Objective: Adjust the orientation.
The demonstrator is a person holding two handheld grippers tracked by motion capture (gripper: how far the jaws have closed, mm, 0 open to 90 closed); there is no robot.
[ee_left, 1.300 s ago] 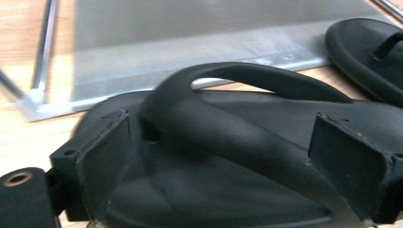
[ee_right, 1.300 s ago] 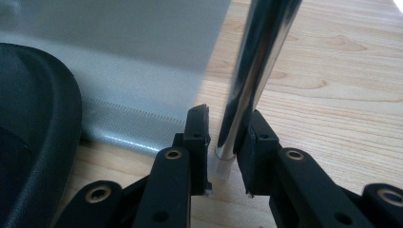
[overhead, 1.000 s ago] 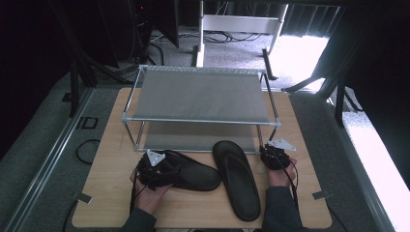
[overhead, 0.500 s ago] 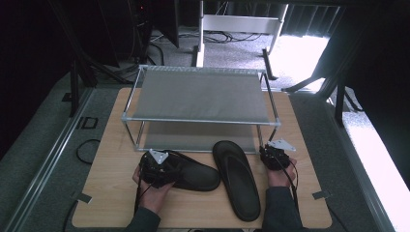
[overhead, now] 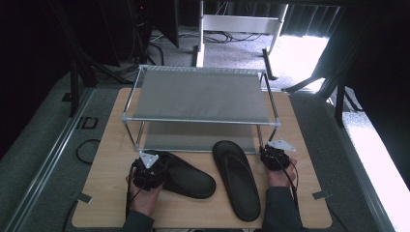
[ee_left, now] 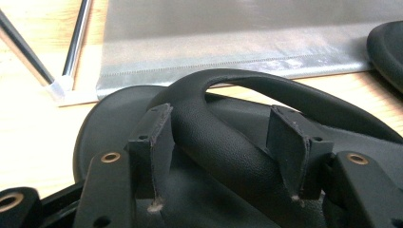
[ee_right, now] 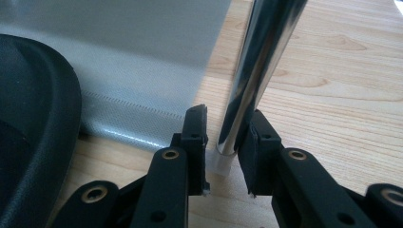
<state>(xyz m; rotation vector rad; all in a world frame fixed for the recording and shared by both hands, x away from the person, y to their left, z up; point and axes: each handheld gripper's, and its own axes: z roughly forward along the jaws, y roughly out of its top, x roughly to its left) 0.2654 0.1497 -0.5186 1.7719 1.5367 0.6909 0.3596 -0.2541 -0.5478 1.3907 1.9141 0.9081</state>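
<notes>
While its jaws stand partly open astride the pebbled strap (ee_left: 223, 142) of the left black sandal (overhead: 186, 175), the left claw (ee_left: 223, 142) grips nothing firmly. The right claw (ee_right: 222, 152), narrowly open, brackets the shoe rack (overhead: 203, 94)'s chrome leg (ee_right: 259, 61); the second sandal (overhead: 237, 179) lies just in front of the rack on the wooden surface (overhead: 106, 193).

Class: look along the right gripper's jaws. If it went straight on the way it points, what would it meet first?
The right gripper would likely meet the rack's chrome leg first: the leg stands between its open jaws, just ahead. Whether the jaws already touch it is unclear.
</notes>
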